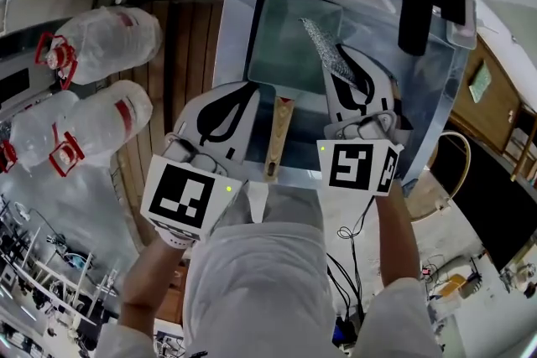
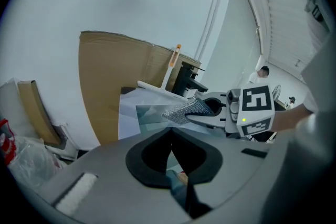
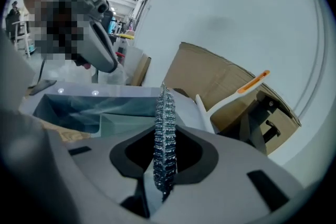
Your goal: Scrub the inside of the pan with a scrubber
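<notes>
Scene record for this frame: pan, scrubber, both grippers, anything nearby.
pan: square, wooden handle pointing toward the person
scrubber: metal mesh, over the pan's inside; contact unclear
right gripper: shut on scrubber
left gripper: shut, by the pan's near left corner; whether it grips anything is unclear
nearby: two plastic jugs left of the pan

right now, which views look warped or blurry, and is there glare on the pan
Head view: sharp and evenly lit, with pale reflections streaking the square grey metal pan. Left gripper view: fisheye bend, dark corners, and the near jaws look soft. Right gripper view: same bend and dark corners; the silver mesh scrubber sparkles, and two small light spots glint on the pan's rim.
</notes>
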`<state>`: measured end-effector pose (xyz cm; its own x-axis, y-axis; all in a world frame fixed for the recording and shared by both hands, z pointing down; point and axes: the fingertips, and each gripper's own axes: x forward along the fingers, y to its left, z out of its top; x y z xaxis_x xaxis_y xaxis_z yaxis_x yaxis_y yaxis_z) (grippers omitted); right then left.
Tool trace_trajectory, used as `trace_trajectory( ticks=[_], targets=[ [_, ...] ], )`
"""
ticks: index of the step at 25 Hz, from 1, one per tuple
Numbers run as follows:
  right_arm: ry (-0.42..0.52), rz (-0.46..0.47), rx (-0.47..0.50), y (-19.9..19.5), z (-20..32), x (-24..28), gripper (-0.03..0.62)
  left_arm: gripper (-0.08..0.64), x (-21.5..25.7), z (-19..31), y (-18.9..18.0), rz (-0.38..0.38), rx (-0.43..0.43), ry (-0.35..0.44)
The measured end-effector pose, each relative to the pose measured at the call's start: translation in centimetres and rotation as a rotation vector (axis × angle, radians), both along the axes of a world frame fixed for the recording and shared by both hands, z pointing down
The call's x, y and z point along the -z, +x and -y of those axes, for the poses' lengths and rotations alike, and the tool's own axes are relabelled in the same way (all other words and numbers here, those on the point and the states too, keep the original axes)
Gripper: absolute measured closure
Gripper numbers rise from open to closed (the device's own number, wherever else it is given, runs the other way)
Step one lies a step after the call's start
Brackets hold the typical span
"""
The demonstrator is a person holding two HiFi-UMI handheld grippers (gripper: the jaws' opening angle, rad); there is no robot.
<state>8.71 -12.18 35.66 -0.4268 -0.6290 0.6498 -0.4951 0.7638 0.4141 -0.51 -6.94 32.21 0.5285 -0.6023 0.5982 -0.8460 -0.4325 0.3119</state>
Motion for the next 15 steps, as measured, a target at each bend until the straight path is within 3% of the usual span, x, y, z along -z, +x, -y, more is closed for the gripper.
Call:
trace_trajectory(
  ticks=[6,15],
  targets=[
    [0.038,-0.107,0.03,0.2,1.7,-3.2,0.523,0.555,-1.6,0.8,0.1,-0.004,0.003,-0.015],
    [0.017,-0.178,0.04,0.1,4.3,-6.6,0.523,0.555,-3.0,1.6,0.6,-0.016,0.001,-0.033]
  ],
)
